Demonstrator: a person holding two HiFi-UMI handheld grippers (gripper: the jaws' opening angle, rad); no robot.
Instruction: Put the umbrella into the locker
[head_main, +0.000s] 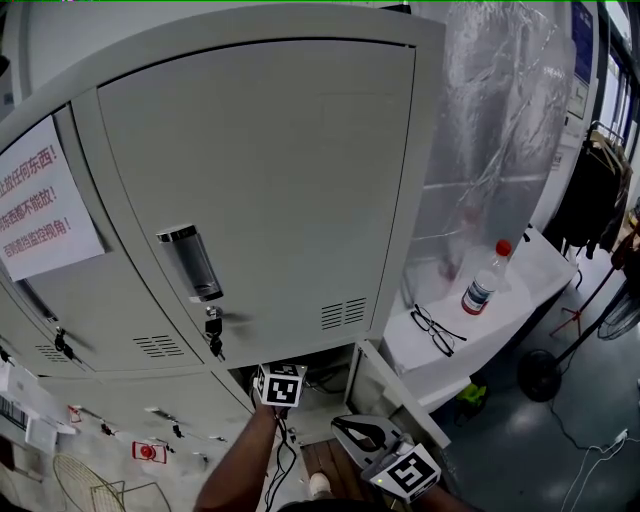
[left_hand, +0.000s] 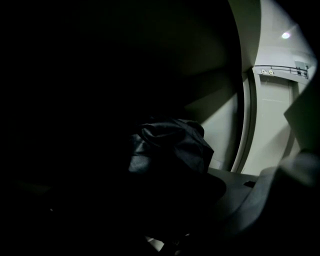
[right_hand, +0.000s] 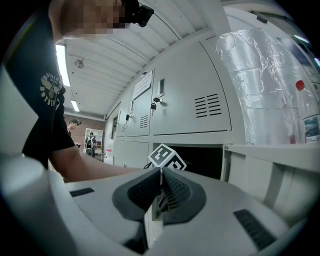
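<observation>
While inside the locker (head_main: 262, 170), left gripper (head_main: 281, 385) nose-down, jaws apart before the umbrella (left_hand: 170, 150).

A workplace locker room, perhaps a lab: grey metal lockers (head_main: 260, 180) with keys (head_main: 213, 335), a printed notice (head_main: 40, 200), a table (head_main: 545, 268) with bottle (head_main: 485, 280) and glasses (head_main: 436, 330), ceiling strip lights (right_hand: 61, 57), bare floor (head_main: 600, 400)

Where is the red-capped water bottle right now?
In the head view, the water bottle stands upright at the right, on the white ledge beside the locker bank, with the glasses lying left of it.
</observation>
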